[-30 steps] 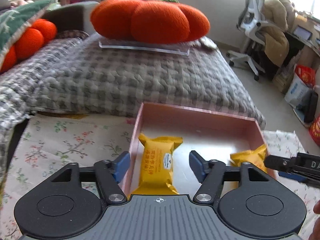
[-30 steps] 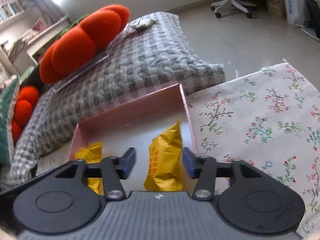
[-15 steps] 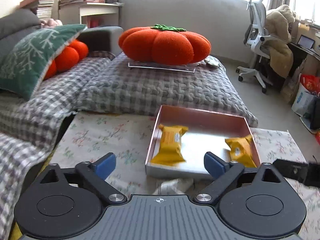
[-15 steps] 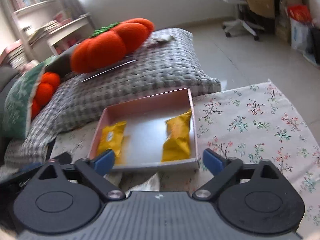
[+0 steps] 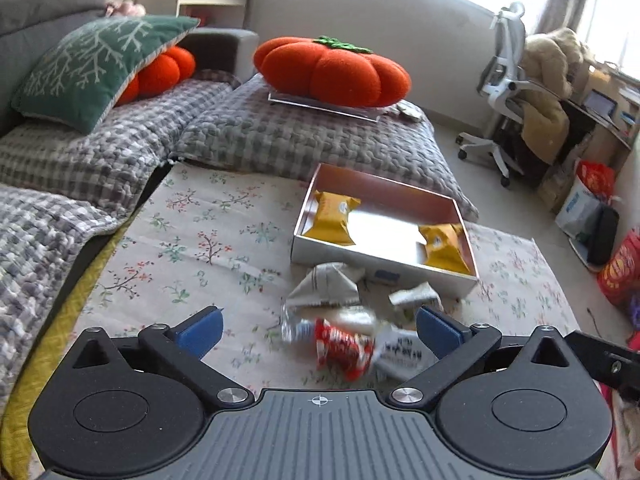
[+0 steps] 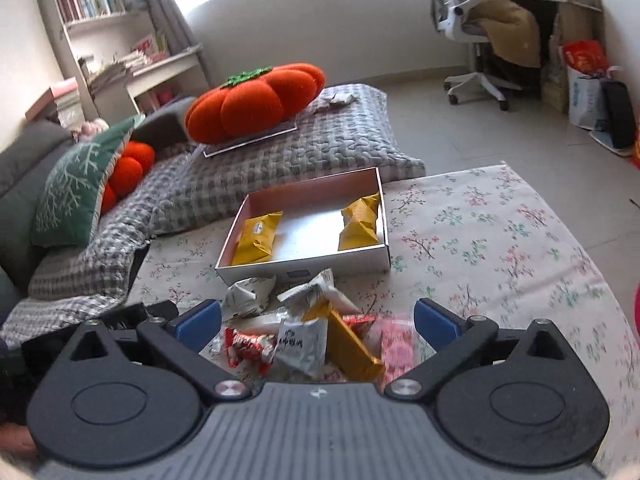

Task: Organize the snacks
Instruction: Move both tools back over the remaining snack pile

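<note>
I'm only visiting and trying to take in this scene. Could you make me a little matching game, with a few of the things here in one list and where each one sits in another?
Things:
1. two yellow snack packs
2. orange pumpkin cushion
3. loose snack pile
4. green pillow

Places:
A. on the flowered cloth, in front of the box
B. on the grey sofa, leaning over a smaller orange cushion
C. inside the pink box
D. on a clear board atop the grey checked mattress

Pairs: 1-C, 2-D, 3-A, 4-B

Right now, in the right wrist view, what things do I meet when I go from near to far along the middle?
Snack pile → box with two yellow packets → grey checked cushion → orange pumpkin pillow → window wall.
</note>
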Tool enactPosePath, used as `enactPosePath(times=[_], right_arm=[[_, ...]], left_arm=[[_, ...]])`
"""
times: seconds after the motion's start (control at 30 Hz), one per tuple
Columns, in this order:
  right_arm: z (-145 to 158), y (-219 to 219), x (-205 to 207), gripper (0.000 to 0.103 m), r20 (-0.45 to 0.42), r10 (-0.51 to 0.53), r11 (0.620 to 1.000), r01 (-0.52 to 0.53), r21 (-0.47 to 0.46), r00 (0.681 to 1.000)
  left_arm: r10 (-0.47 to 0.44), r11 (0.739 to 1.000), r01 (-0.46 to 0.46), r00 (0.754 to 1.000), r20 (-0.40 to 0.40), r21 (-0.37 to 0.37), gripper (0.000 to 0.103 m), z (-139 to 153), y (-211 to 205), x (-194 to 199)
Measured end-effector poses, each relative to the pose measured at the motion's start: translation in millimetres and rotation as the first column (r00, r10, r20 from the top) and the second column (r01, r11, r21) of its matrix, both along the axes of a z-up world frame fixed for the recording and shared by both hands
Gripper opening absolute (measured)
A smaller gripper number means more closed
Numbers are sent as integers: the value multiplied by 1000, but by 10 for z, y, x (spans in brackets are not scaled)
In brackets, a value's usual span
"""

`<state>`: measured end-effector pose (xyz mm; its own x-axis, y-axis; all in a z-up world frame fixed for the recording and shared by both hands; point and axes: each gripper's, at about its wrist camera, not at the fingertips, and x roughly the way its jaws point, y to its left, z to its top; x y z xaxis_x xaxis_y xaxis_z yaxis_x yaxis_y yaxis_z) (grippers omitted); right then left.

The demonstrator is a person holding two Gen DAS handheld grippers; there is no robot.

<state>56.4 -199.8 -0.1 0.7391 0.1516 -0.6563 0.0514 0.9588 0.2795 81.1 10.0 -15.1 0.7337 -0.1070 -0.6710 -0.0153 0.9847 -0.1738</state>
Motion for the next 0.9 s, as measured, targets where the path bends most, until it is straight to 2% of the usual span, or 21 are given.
enactPosePath(times=[0.1,0.17,0.3,0.43,0.5,0.57,0.63,0.7,0.77,0.83,0.9], right_arm=[[-67,54,-144,103,-39,17,1000,-17,2,999],[-123,102,-207,103,-73,31,1000,-31,-1,997],[-156,149,-255,103,-136,46,998,-51,-33,990],[-323,101,-257,102,-258,10,999,-22,-44,966],[-392,105,-224,102,-316,-1,998,-19,-62,949],[-394,159,-244,102,-328,-24,991,-21,-132,944],[-362,259,-292,102,-312,-21,977,-47,-208,950],[-357,326,-337,102,-306,-7,964,-75,-255,952],[-363,365,-338,101,-314,-7,953,-88,-288,950],[-389,375,-312,101,-333,-12,949,-94,-300,943],[-399,379,-288,100,-353,-16,947,-99,-305,935]], left_arm=[[-15,1000,15,1000,15,-15,103,20,7,-183],[-24,999,24,1000,-5,-34,103,-5,21,-287],[-25,1000,23,990,-137,-17,103,-163,10,-370],[32,999,-29,984,-176,22,103,-194,113,-404],[57,998,-65,976,-208,-28,103,-187,234,-402],[66,992,-85,977,-201,-88,103,-189,322,-439],[66,990,-88,981,-183,-115,103,-228,359,-463],[75,992,-94,977,-201,-88,103,-276,390,-425],[88,990,-110,972,-218,-93,103,-302,452,-400],[91,988,-115,971,-219,-99,103,-308,491,-396],[90,993,-105,975,-205,-62,103,-294,482,-414]])
